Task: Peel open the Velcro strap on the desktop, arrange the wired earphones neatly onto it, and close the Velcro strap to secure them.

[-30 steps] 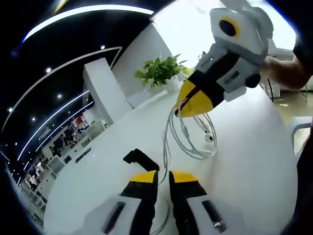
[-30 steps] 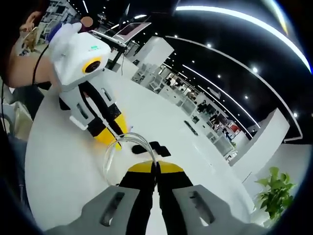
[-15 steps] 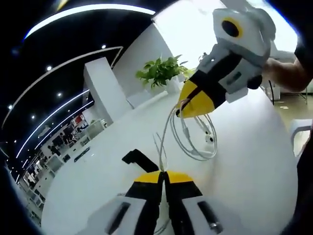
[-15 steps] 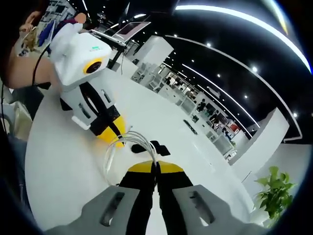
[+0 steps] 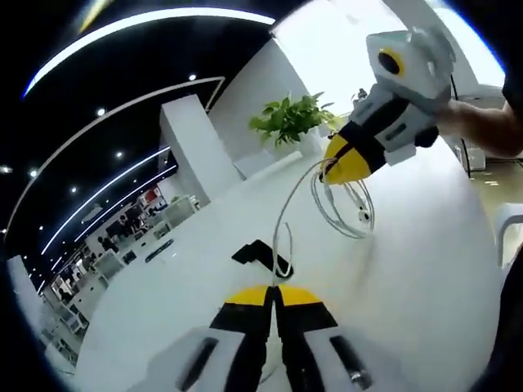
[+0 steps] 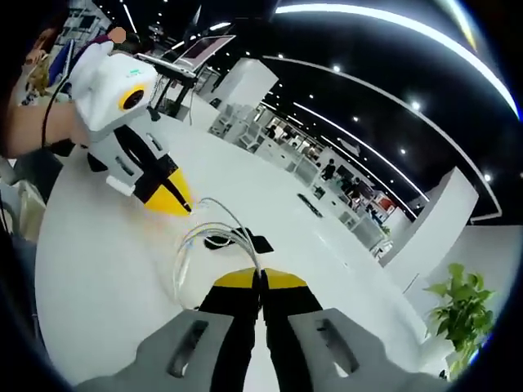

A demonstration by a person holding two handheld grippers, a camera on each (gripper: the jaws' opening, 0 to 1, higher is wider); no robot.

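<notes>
White wired earphones hang between both grippers above the white table. My left gripper is shut on a single strand of the cable, which rises to the right gripper at the upper right. That one is shut on the top of the looped coil, and an earbud dangles in the loops. In the right gripper view, my right gripper pinches the coil, and the left gripper holds the strand at the upper left. The black Velcro strap lies flat on the table under the cable.
A potted green plant stands at the table's far end. The person's forearms reach in behind the grippers. Bare white table spreads around the strap.
My left gripper's jaws closed on the cable strand. The two grippers have drawn apart, so the strand between them is longer and straighter.
</notes>
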